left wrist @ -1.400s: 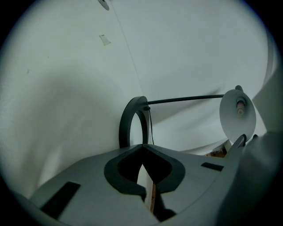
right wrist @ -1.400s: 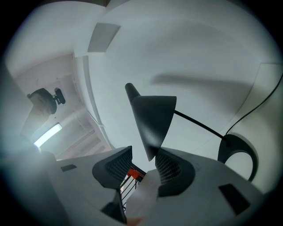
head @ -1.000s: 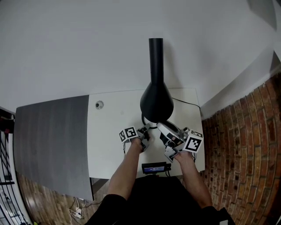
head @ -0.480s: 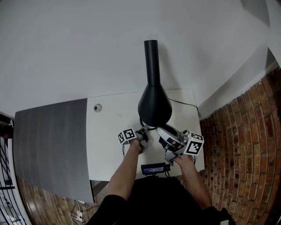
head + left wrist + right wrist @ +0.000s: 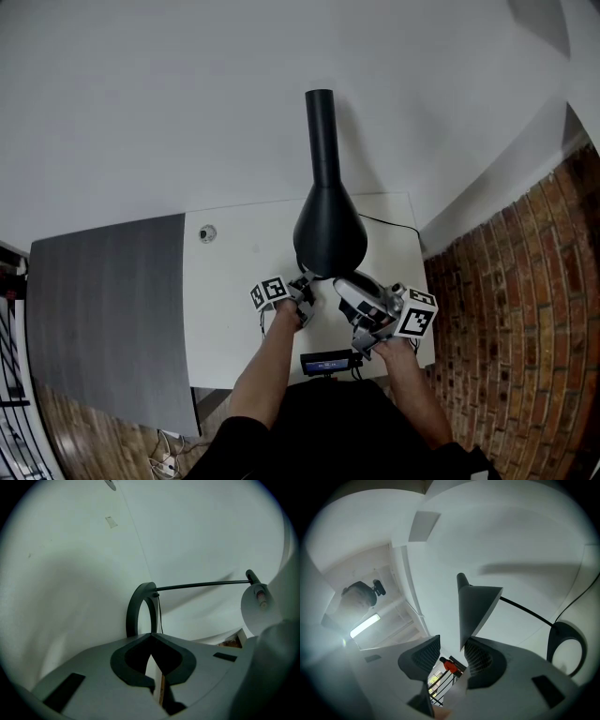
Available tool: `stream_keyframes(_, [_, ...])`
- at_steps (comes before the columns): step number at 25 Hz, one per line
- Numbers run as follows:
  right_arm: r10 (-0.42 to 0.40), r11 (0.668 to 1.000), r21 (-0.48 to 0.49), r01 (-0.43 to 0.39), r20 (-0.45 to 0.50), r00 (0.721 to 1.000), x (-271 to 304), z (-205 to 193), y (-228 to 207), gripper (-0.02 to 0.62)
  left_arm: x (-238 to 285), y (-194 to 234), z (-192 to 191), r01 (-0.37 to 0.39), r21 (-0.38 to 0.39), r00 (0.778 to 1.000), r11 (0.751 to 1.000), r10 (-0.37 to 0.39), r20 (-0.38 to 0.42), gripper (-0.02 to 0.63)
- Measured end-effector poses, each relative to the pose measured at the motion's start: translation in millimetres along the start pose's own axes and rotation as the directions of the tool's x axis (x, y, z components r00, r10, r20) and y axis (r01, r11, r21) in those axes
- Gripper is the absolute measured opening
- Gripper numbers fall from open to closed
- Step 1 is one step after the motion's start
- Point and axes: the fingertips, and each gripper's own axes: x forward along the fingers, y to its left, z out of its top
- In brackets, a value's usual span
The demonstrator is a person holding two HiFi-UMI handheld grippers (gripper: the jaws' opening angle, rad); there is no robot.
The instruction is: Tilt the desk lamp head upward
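Observation:
A black desk lamp stands on the white desk (image 5: 234, 272); its cone head (image 5: 328, 239) hides most of its base in the head view. My left gripper (image 5: 305, 289) is at the lamp's foot. In the left gripper view its jaws (image 5: 151, 637) meet at the tips with nothing between them, and the lamp's ring base (image 5: 139, 609) stands just behind. My right gripper (image 5: 342, 284) is under the shade's rim. In the right gripper view it (image 5: 450, 653) is open, and the lower edge of the lamp head (image 5: 474, 604) dips in beside the right pad (image 5: 480, 660).
A dark grey panel (image 5: 103, 309) adjoins the desk on the left and a brick wall (image 5: 506, 309) rises on the right. A small round fitting (image 5: 206, 232) sits at the desk's back left. A control box (image 5: 328, 361) hangs at the front edge. The lamp cable (image 5: 389, 225) trails right.
The head view has shifted slightly. Both grippers stay close at the lamp's lower rim, and the lamp head shows almost the same pose.

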Motion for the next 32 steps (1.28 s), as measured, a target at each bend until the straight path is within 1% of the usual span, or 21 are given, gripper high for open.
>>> stream_keyframes(13, [0.053, 0.998, -0.031, -0.053, 0.006, 0.999, 0, 4, 28, 0.164, 0, 0, -1, -0.002, 0.0, 1.0, 1.0, 0.002, -0.001, 0.011])
stream_keyframes(32, [0.102, 0.99, -0.101, -0.102, -0.006, 0.995, 6, 12, 63, 0.164, 0, 1, 0, 0.0, 0.003, 1.0, 1.0, 0.0, 0.001, 0.011])
